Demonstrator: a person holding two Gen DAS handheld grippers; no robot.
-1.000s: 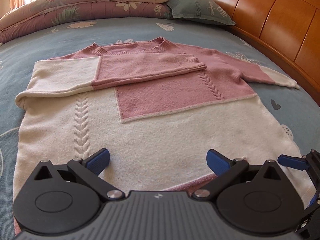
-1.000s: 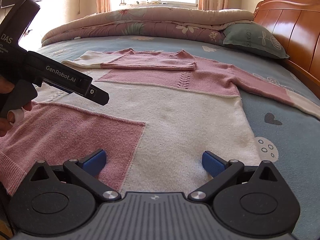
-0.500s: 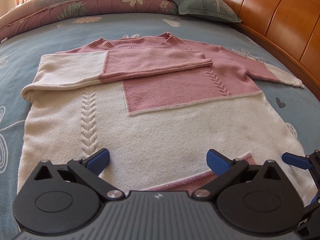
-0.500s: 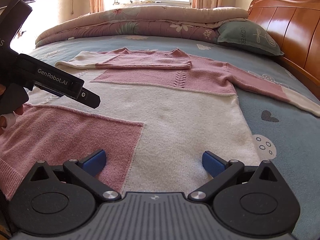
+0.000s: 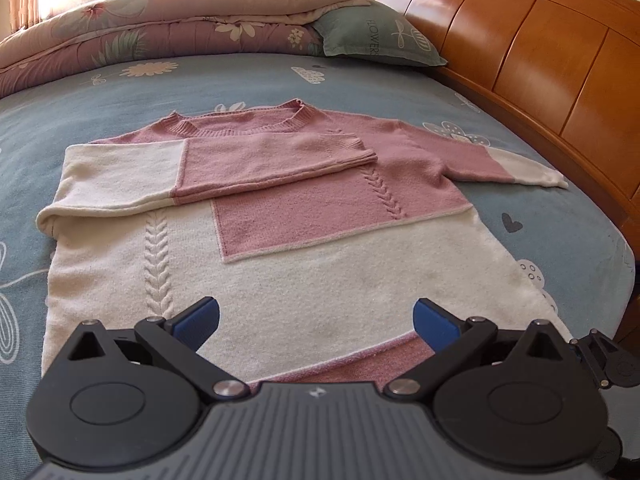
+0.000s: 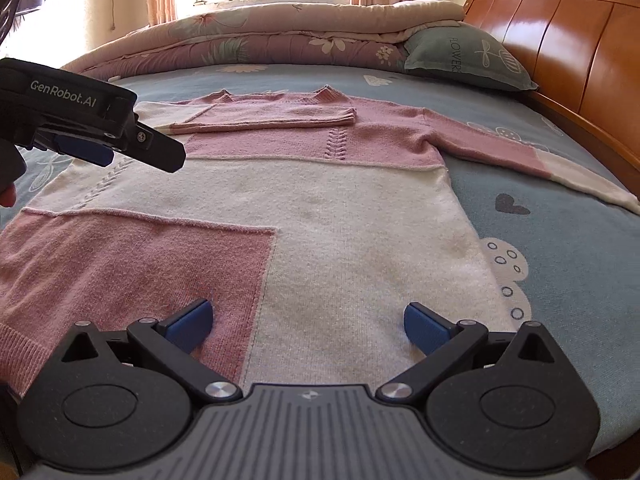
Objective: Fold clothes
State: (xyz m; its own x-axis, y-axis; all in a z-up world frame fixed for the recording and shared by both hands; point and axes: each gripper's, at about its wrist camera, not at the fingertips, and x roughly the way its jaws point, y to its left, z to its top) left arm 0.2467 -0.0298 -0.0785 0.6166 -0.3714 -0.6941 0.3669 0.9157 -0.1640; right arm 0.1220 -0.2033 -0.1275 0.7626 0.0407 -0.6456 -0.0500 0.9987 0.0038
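Note:
A pink and cream knit sweater (image 5: 320,264) (image 6: 340,216) lies flat on the bed, neck at the far end. Its left sleeve (image 5: 224,168) is folded across the chest. The right sleeve (image 6: 520,156) lies stretched out towards the headboard. My left gripper (image 5: 316,320) hovers open over the cream lower body, with nothing between its blue pads. Over the hem, my right gripper (image 6: 308,322) is open too and holds nothing. The left gripper's body (image 6: 88,120) shows at the left of the right wrist view, above the sweater.
The bed has a blue patterned sheet (image 5: 248,80). A folded floral quilt (image 6: 280,36) and a green pillow (image 6: 468,56) lie at the far end. A wooden headboard (image 5: 540,64) runs along the right. A fingertip (image 6: 7,196) shows at the left edge.
Both grippers have pulled back and risen slightly, so more of the sweater and bed shows. The left gripper sits higher in the right wrist view. The sweater has not moved.

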